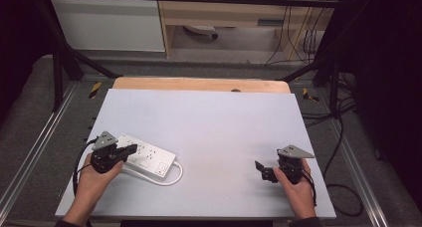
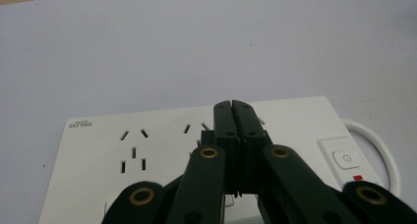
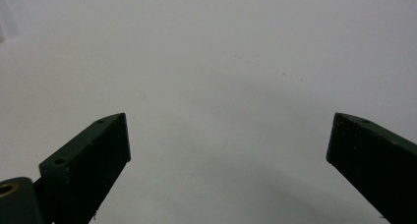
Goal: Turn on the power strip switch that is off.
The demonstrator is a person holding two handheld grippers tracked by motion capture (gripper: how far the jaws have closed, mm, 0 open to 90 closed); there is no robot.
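**Closed claw poised over a power strip**

The left claw, jaws pressed together with nothing between them, hovers above the white power strip lying near the desk's front-left corner, its cable looping toward the front edge. The switch sits to one side of the tips. A square, gentle press would probably suit best. The right claw stands open and empty near the front-right corner. No containers appear.
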